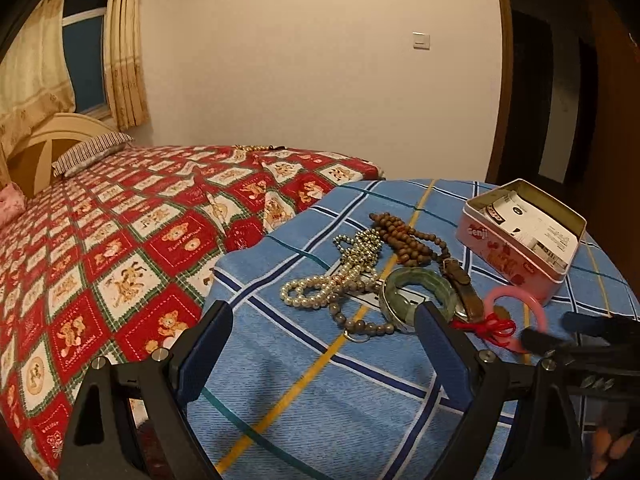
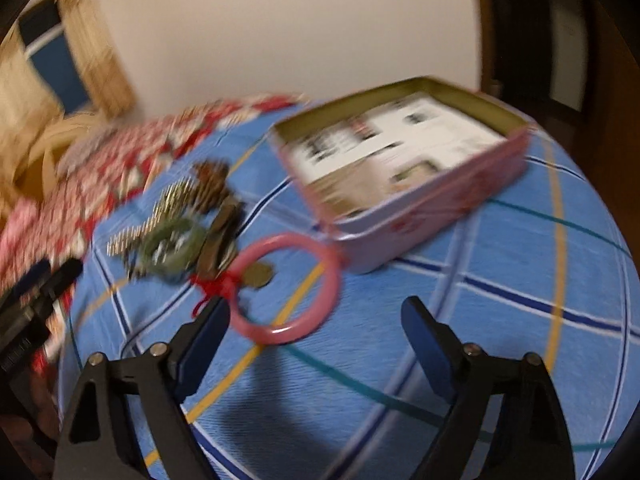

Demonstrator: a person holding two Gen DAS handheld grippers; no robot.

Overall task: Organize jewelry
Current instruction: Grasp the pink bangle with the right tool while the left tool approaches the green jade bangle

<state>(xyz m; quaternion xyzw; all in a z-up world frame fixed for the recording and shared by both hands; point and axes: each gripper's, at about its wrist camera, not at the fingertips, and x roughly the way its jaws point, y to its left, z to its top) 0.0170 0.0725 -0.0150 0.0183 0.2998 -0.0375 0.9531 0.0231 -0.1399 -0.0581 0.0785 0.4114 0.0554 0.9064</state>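
A pile of jewelry lies on a blue plaid cloth (image 1: 304, 380): a pearl strand (image 1: 308, 292), a gold bead chain (image 1: 360, 246), a brown wooden bead string (image 1: 404, 240), a green jade bangle (image 1: 420, 288), a watch with a brown strap (image 1: 460, 284) and a pink bangle (image 1: 516, 316) with red string. An open pink tin (image 1: 520, 236) stands at the right. My left gripper (image 1: 324, 316) is open, just short of the pile. My right gripper (image 2: 316, 312) is open, its left finger beside the pink bangle (image 2: 286, 288), near the tin (image 2: 400, 184). The right view is blurred.
A bed with a red patterned cover (image 1: 120, 240) lies left of the cloth, with a striped pillow (image 1: 92, 152) and headboard behind. A wall, curtains (image 1: 124, 44) and a dark doorway (image 1: 560, 100) are at the back. Printed cards fill the tin.
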